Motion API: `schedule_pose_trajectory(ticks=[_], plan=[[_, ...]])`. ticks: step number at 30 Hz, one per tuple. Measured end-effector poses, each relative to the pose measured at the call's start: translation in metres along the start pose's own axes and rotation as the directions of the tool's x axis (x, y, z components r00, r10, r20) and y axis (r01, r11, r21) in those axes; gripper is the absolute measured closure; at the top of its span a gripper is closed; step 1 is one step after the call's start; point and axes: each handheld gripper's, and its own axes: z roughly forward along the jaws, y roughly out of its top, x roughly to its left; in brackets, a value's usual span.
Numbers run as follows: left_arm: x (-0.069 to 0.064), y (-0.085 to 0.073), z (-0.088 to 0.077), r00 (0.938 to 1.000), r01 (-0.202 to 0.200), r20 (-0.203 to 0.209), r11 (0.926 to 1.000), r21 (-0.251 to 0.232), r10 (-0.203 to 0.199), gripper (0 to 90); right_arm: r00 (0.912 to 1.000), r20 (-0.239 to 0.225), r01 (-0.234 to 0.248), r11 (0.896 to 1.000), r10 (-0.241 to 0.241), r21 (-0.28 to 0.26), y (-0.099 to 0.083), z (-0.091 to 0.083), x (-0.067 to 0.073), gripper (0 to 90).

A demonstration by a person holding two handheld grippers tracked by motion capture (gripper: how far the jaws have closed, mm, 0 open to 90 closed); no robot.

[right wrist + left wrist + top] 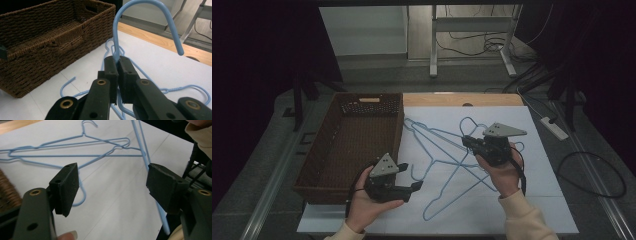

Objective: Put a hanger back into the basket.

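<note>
Blue wire hangers (439, 150) lie crossed on a white sheet (532, 200). My right gripper (468, 142) is shut on the neck of one blue hanger (115, 53), just below its hook (140, 3), which curves up over the jaws. My left gripper (411, 176) is held low beside the basket and points right toward the hangers. In the left gripper view the left gripper (112, 182) stands open with nothing between its pads (66, 186). A blue wire (142, 147) passes close by the right-hand pad, and more hangers (75, 143) lie flat beyond.
A brown wicker basket (327, 132) with nothing in it stands at the left of the sheet; its wall (50, 50) is close to the right gripper's left. A wooden table edge (447, 99) runs behind. Cables and a power strip (554, 127) lie on the floor at right.
</note>
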Motion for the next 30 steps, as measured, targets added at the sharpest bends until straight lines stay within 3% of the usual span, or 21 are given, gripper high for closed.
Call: schedule_pose_trajectory(ticks=[7, 12, 17, 23, 27, 30], plan=[[-0.01, 0.013, 0.014, 0.9995, -0.014, 0.03, 0.9999, 0.001, 0.014, 28.7, 0.9999, 0.007, 0.016, 1.0, -0.016, 0.001, 0.0, 0.001, 0.005, 86.3], [-0.02, 0.023, 0.035, 0.9967, -0.042, 0.07, 0.9987, 0.029, 0.04, 29.2, 0.9996, 0.004, 0.028, 1.0, -0.028, -0.004, 0.002, 0.001, 0.011, 86.3], [-0.021, 0.023, 0.053, 0.9961, -0.039, 0.082, 0.9968, 0.07, 0.033, 31.4, 0.9992, -0.007, 0.04, 0.999, -0.04, -0.006, 0.003, 0.001, 0.016, 86.3], [-0.019, 0.02, 0.066, 0.995, -0.023, 0.099, 0.9959, 0.088, 0.014, 34.0, 0.999, -0.01, 0.044, 0.999, -0.044, -0.011, 0.004, -0.001, 0.02, 86.3], [-0.019, 0.021, 0.07, 0.9937, -0.022, 0.111, 0.9954, 0.094, 0.012, 39.5, 0.9989, -0.017, 0.043, 0.999, -0.044, -0.016, 0.004, 0.0, 0.022, 86.3], [-0.018, 0.021, 0.075, 0.9904, -0.019, 0.138, 0.994, 0.107, 0.004, 50.7, 0.9986, -0.022, 0.048, 0.999, -0.049, -0.017, 0.005, 0.0, 0.024, 86.3]])
